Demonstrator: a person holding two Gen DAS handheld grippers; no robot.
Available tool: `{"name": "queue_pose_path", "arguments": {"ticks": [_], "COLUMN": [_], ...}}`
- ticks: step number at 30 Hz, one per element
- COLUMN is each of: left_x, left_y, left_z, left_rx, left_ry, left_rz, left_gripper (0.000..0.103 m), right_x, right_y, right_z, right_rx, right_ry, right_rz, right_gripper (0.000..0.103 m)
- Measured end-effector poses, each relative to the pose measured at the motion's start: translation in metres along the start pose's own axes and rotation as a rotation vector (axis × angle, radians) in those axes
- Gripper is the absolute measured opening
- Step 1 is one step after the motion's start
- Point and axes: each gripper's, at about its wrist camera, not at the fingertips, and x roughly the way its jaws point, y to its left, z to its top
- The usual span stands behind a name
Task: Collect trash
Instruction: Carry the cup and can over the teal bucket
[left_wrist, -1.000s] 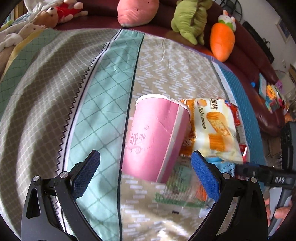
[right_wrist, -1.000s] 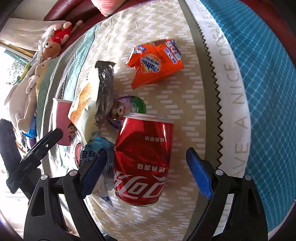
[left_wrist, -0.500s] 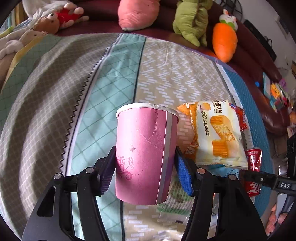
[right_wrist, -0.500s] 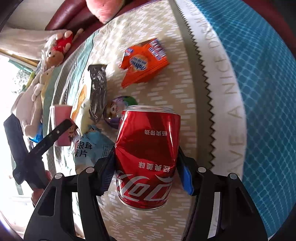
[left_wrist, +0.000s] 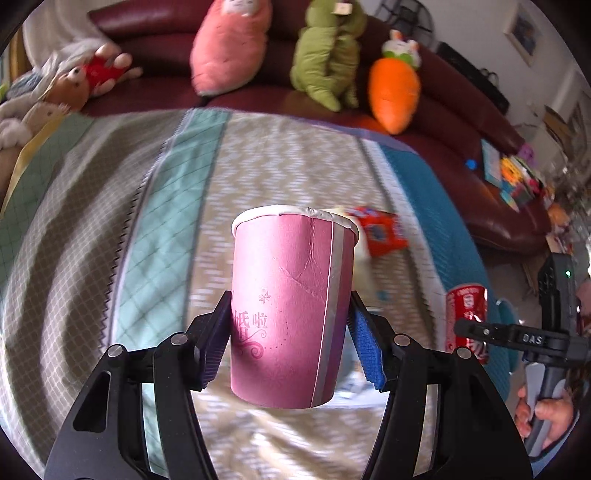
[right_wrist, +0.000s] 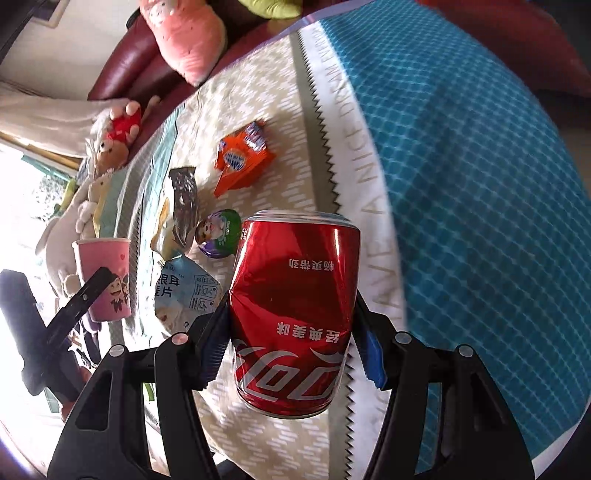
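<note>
My left gripper (left_wrist: 291, 343) is shut on a pink paper cup (left_wrist: 291, 306) and holds it upright above the patterned blanket (left_wrist: 166, 221). My right gripper (right_wrist: 293, 343) is shut on a dented red cola can (right_wrist: 293, 310), also lifted off the blanket (right_wrist: 461, 166). The can and right gripper show at the right of the left wrist view (left_wrist: 466, 317); the cup shows at the left of the right wrist view (right_wrist: 105, 277). Left on the blanket are an orange snack wrapper (right_wrist: 242, 158), a silver-and-yellow snack bag (right_wrist: 177, 218), a blue packet (right_wrist: 184, 291) and a small round purple-green lid (right_wrist: 219, 238).
A dark red sofa (left_wrist: 480, 110) curves around the blanket's far side with a pink plush (left_wrist: 229, 44), a green plush (left_wrist: 325, 55), a carrot plush (left_wrist: 393, 92) and teddy toys (left_wrist: 74, 81). Books and clutter (left_wrist: 513, 177) lie at the far right.
Both grippers closed, the left on the cup and the right on the can, and then lifted them off the blanket. The wrappers stayed where they lay.
</note>
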Motion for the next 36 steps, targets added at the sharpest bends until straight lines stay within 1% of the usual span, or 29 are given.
{"name": "queue_pose_path", "arguments": {"ticks": [3,4,12,18,24,29,36], "left_x": [-0.003,-0.003,0.002,0.018,0.038,0.055,0.078], "left_y": [-0.024,-0.03,-0.097,-0.146,-0.191,-0.234,-0.321], "left_z": [-0.003,-0.004,-0.017,-0.029,-0.041,-0.052,-0.065], "left_rx": [0.035,0.044,0.148,0.197,0.257,0.316,0.441], "left_ry": [0.005,0.006,0.032,0.089,0.156,0.199,0.234], "left_rz": [-0.026,-0.029,-0.062,-0.113,-0.144,-0.164,-0.22], "left_gripper": [0.062,0.062,0.062,0.062,0.062,0.062,0.062], "right_x": [-0.016,-0.018,-0.057,-0.085,-0.111,-0.136,-0.192], "right_y": [-0.013,-0.012,-0.046,-0.08,-0.126,-0.173,-0.252], "right_z": [-0.004,-0.005,-0.022,-0.036,-0.048,-0.058,-0.076], "right_rx": [0.015,0.02,0.04,0.088,0.163,0.242,0.372], "right_ry": [-0.025,-0.032,-0.105,-0.15,-0.207,-0.275,-0.4], "right_rz": [0.006,0.007,0.016,0.037,0.053,0.049,0.009], "right_gripper": [0.058,0.058,0.058,0.058,0.058,0.058,0.058]}}
